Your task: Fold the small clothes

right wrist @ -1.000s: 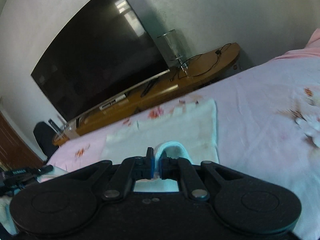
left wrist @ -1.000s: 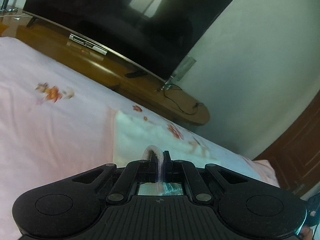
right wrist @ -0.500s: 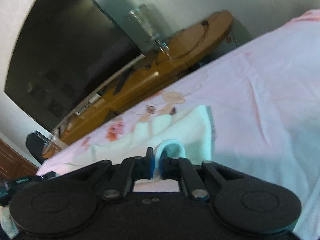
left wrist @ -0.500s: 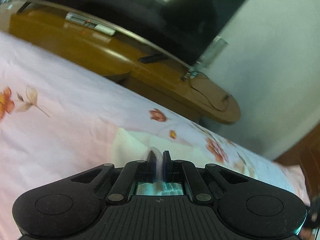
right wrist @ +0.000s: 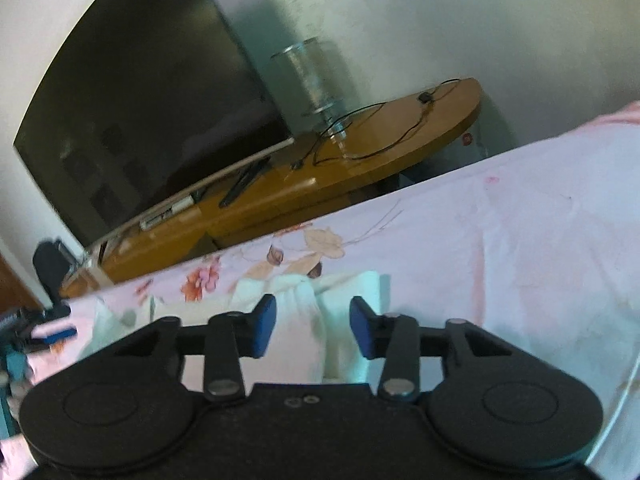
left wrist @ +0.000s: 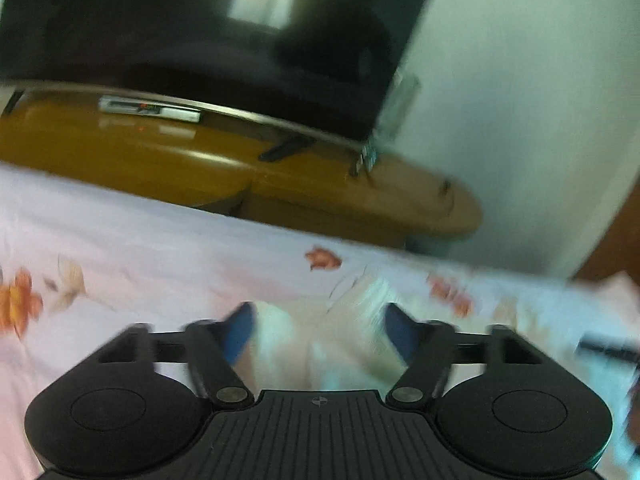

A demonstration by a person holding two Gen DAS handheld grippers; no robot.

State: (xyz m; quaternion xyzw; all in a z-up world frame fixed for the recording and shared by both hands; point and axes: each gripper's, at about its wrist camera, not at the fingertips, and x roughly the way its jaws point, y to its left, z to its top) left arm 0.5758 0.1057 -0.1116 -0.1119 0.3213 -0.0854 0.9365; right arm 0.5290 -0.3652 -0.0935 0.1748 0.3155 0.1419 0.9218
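Blur is heavy in our left wrist view, so details are rough. Our left gripper [left wrist: 316,328] has its jaws opening, blue pads standing clear of the small pale white-and-mint garment [left wrist: 320,344] that lies between them on the pink floral bedsheet [left wrist: 140,256]. Nothing is pinched there as far as we can see. Beyond the bed sits a glossy curved brown wooden TV stand [left wrist: 168,156] with a big black flat-screen television [left wrist: 192,28] on it, and a silver set-top box [left wrist: 150,109] under the screen. Any writing on that box is too smeared to read.

Our right wrist view is sharper. The right gripper [right wrist: 312,326] is also opening its jaws, and a raised fold of the same garment [right wrist: 304,320] stands in the gap without either pad pressing on it. From here the garment's long axis runs sideways toward the lower left of the frame, along the foot of the bed, with its far edge near the printed flowers. On the stand we get a clear glass cylinder vase [right wrist: 316,76], a looping black cable [right wrist: 380,136] and a dark remote control [right wrist: 244,182]. A small red mark on the stand's end can't be read. The other tool shows blurred at the far left edge. Nothing blocks either gripper.
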